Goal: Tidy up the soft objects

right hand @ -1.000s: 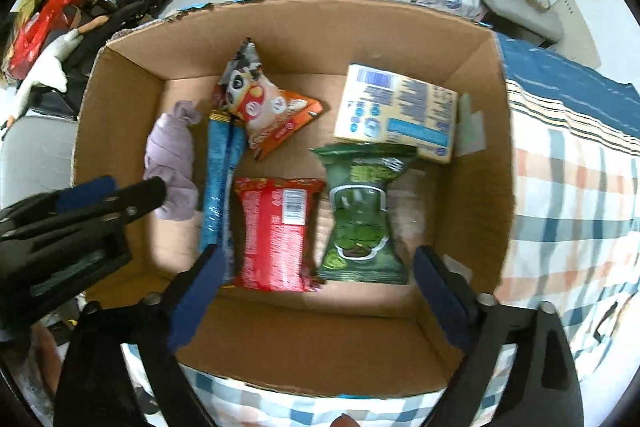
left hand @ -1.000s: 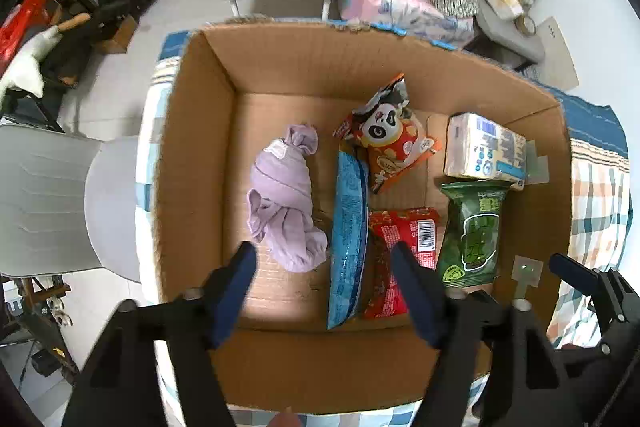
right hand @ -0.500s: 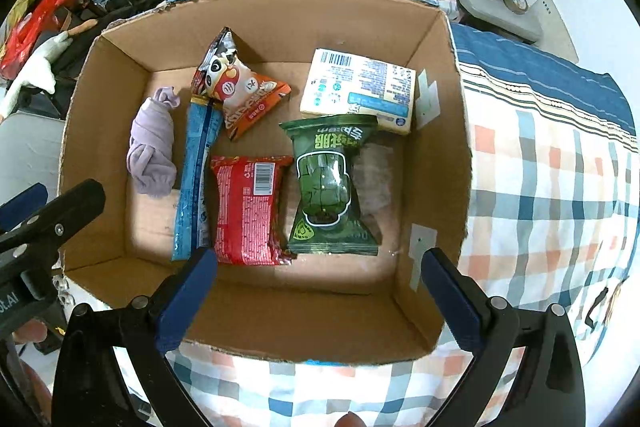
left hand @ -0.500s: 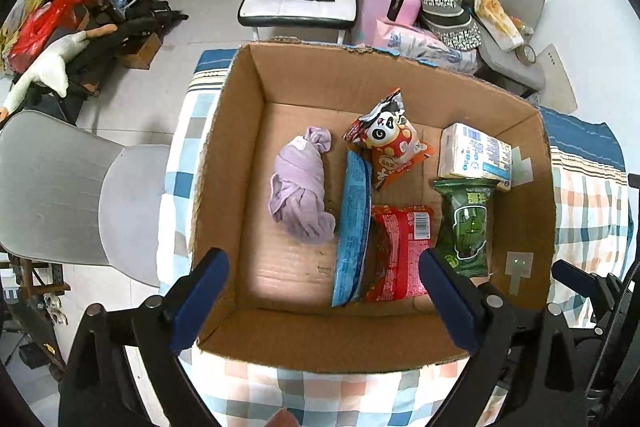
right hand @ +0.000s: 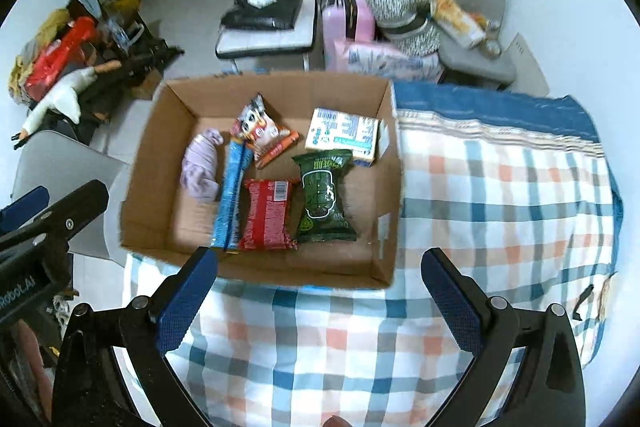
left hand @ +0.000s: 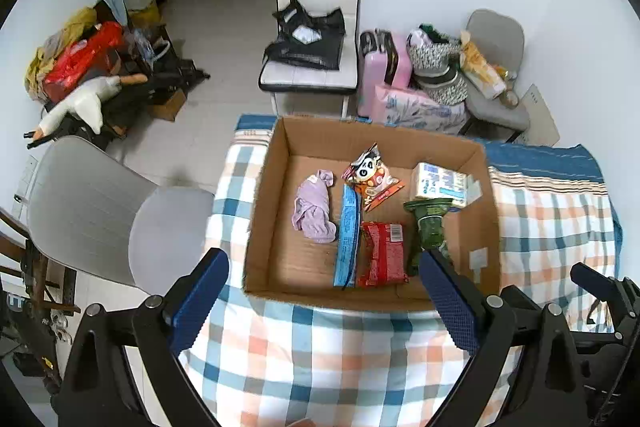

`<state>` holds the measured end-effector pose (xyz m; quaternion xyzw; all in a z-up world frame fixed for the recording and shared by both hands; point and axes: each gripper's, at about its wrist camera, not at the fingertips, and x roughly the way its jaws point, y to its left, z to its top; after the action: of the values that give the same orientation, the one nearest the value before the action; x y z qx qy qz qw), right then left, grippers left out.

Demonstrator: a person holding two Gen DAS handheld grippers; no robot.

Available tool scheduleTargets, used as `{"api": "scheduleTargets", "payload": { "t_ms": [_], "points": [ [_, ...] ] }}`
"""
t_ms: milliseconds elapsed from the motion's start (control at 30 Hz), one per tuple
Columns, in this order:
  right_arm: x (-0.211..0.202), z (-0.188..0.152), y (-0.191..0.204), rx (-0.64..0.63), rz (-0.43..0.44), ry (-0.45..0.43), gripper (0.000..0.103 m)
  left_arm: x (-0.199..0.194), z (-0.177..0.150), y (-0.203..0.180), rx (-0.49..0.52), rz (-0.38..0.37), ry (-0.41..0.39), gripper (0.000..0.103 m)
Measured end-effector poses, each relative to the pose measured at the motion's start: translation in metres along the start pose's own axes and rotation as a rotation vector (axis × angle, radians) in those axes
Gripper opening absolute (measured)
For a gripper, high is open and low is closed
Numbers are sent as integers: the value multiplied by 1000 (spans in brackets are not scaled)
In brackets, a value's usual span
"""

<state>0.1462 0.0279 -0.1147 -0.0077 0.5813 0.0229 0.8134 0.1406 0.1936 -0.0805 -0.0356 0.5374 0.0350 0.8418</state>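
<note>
An open cardboard box (left hand: pixel 262 211) (right hand: pixel 148 163) stands on a checked tablecloth. Inside lie a lilac cloth bundle (left hand: pixel 314 207) (right hand: pixel 200 167), a long blue packet (left hand: pixel 347 235) (right hand: pixel 231 195), a red snack packet (left hand: pixel 382 253) (right hand: pixel 267 213), a green packet (left hand: pixel 428 227) (right hand: pixel 324 199), a panda snack bag (left hand: pixel 370 175) (right hand: pixel 260 131) and a white tissue pack (left hand: pixel 440 183) (right hand: pixel 344 135). My left gripper (left hand: pixel 326 301) is open and empty, high above the box's near edge. My right gripper (right hand: pixel 318 297) is open and empty, above the cloth in front of the box.
The checked tablecloth (left hand: pixel 328 359) (right hand: pixel 500 211) spreads right of and in front of the box. A grey chair (left hand: pixel 100 215) stands at the left. A white chair with a black bag (left hand: pixel 312 55), a pink suitcase (left hand: pixel 384 67) and a loaded grey chair (left hand: pixel 492 79) stand behind.
Both grippers have pulled up and back from the box, so it looks smaller and farther. The left jaws have opened wider. The items in the box have not moved.
</note>
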Motion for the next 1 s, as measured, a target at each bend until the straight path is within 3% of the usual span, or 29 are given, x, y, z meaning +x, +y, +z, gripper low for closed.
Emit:
{"api": "scheduleTargets", "payload": {
  "t_ms": [233,533,1000],
  "points": [
    [-66,-20,-1,3,9,-96,103,-58,-17,0,30,8,-72,97],
    [-130,-38,-3,20,5,-174,103,-95,-27,1,20,-4,-111,97],
    [-166,-49,-1,25,-7,-213,103,-128,-40,-7,44,-6,-151,97]
  ]
}}
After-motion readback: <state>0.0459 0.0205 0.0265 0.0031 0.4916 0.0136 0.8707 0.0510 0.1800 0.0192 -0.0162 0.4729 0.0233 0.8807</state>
